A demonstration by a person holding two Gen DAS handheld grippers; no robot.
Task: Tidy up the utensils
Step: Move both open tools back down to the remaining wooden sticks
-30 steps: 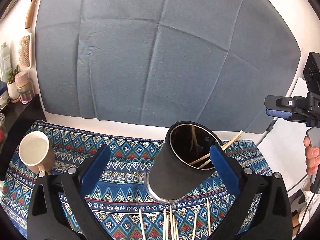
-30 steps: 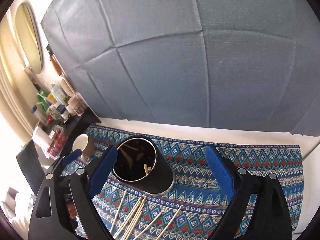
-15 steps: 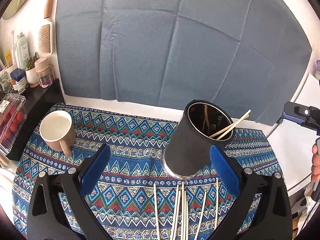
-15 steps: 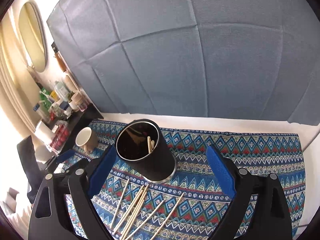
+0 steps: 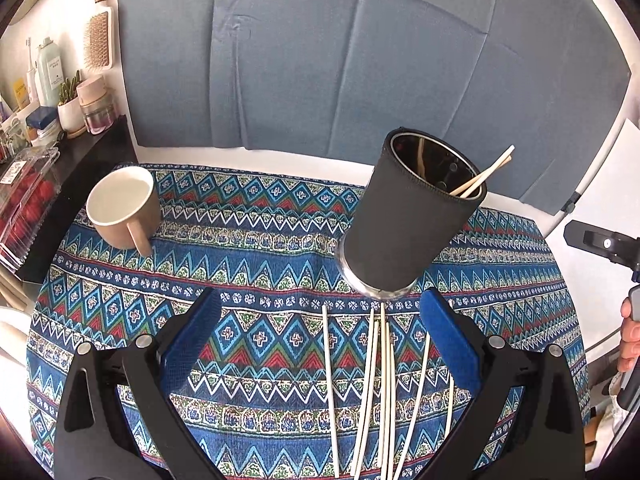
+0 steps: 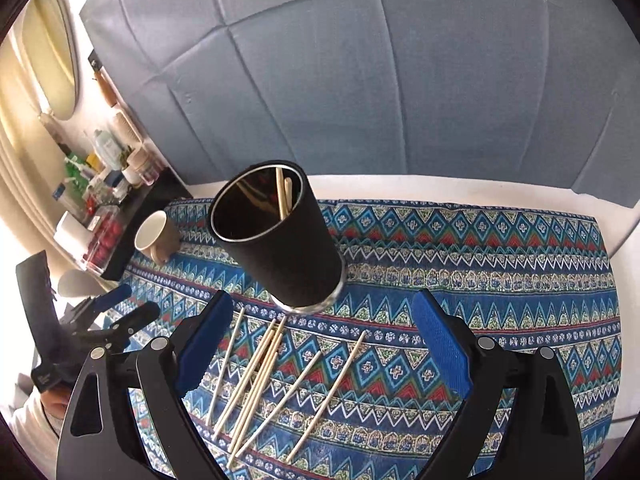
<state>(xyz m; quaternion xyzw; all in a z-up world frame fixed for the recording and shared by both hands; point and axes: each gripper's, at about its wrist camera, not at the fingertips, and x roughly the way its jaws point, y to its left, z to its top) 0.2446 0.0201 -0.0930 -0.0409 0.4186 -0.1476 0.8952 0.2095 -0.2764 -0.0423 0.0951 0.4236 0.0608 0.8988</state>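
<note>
Seven loose chopsticks (image 6: 276, 372) lie on the patterned cloth (image 6: 480, 264) over the desk, long axes pointing toward the upright black holder (image 6: 280, 240), which holds two more. Both grippers (image 5: 320, 340) (image 6: 320, 344) hover empty, fingers spread.

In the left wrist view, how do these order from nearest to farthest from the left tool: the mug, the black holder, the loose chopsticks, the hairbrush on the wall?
Measured from the left tool:
1. Loose chopsticks, lying on the cloth between its fingers, towards the right one.
2. Black holder, just ahead, right of centre.
3. Mug, farther ahead, on the left.
4. Hairbrush, hanging on the wall, far upper left.
</note>
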